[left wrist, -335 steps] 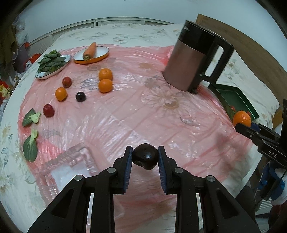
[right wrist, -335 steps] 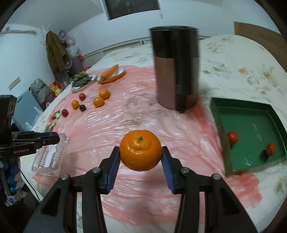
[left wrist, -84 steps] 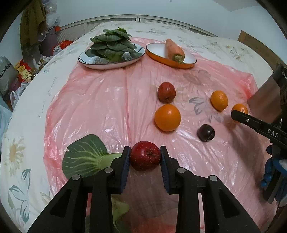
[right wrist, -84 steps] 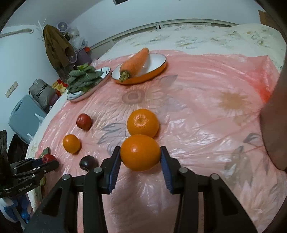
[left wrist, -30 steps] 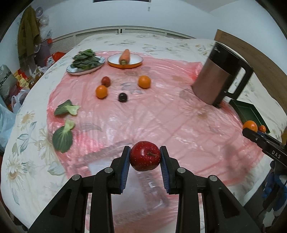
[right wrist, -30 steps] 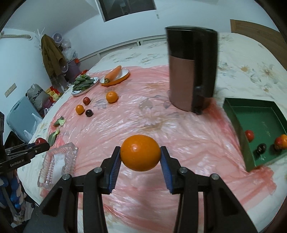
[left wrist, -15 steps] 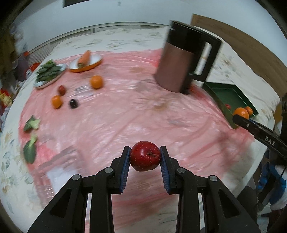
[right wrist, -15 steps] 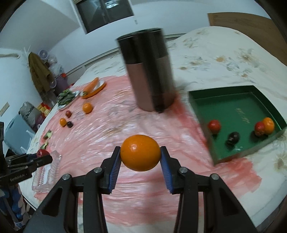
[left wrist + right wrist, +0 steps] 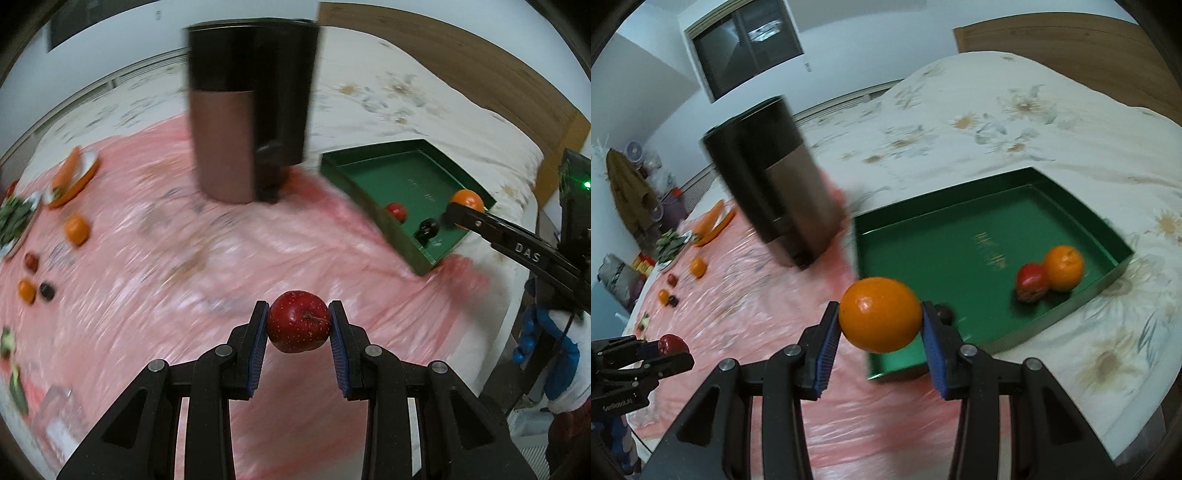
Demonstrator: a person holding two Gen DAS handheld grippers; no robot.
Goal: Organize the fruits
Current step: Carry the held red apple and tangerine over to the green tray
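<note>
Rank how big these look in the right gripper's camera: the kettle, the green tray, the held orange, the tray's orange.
1. green tray
2. kettle
3. held orange, enlarged by nearness
4. tray's orange

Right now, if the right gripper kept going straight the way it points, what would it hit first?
Probably the green tray: the right gripper, shut on an orange, aims at its near floor. Depth is unclear.

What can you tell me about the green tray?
The shallow dark green rectangular tray has low upright walls, a smooth floor with faint gold lettering, and looks like card or metal. It lies flat on the flowered white bedcover, its near corner by the pink plastic sheet. Inside lie a small orange touching a red fruit, and a dark plum.
</note>
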